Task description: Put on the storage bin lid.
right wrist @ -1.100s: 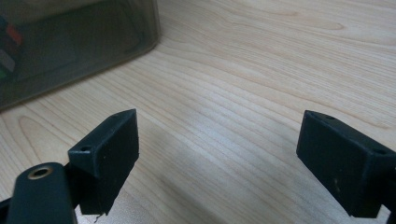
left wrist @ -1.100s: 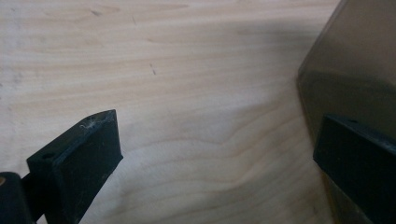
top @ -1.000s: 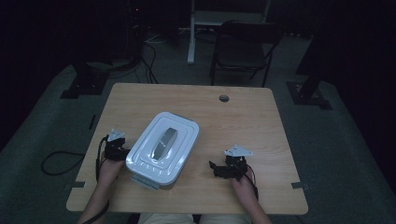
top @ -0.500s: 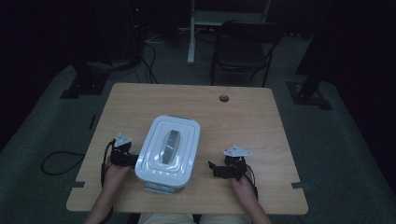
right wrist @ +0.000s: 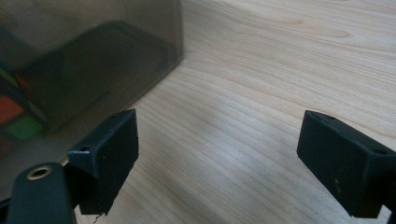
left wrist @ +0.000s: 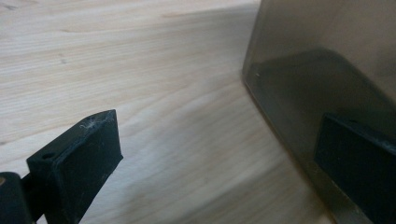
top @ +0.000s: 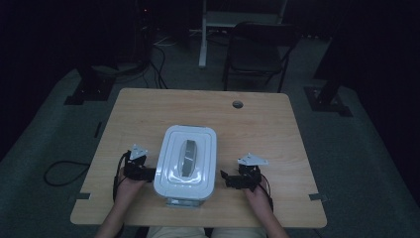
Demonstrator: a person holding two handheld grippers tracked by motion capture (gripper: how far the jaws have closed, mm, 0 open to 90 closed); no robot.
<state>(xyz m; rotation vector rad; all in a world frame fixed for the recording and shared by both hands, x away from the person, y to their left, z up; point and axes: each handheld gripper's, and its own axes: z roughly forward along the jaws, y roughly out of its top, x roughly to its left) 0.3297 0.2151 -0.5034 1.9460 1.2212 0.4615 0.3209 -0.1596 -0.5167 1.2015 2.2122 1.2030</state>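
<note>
left claw (top: 148, 173) touches box (top: 185, 163) edge.

room dark, dim light | grey carpet floor (top: 44, 144) | light wood bench (top: 198, 106) | black folding chair (top: 257, 54) behind it | cables (top: 158, 54) on floor

High view sits up above the near edge, looking forward and down over the whole table (top: 257, 119), with a chair (top: 257, 54) and the floor behind. The left gripper view rides super close, low over the wood, facing the box (left wrist: 327, 70) wall. The right gripper view does the same from the opposite side. All three share that box and the tabletop around it.
</note>
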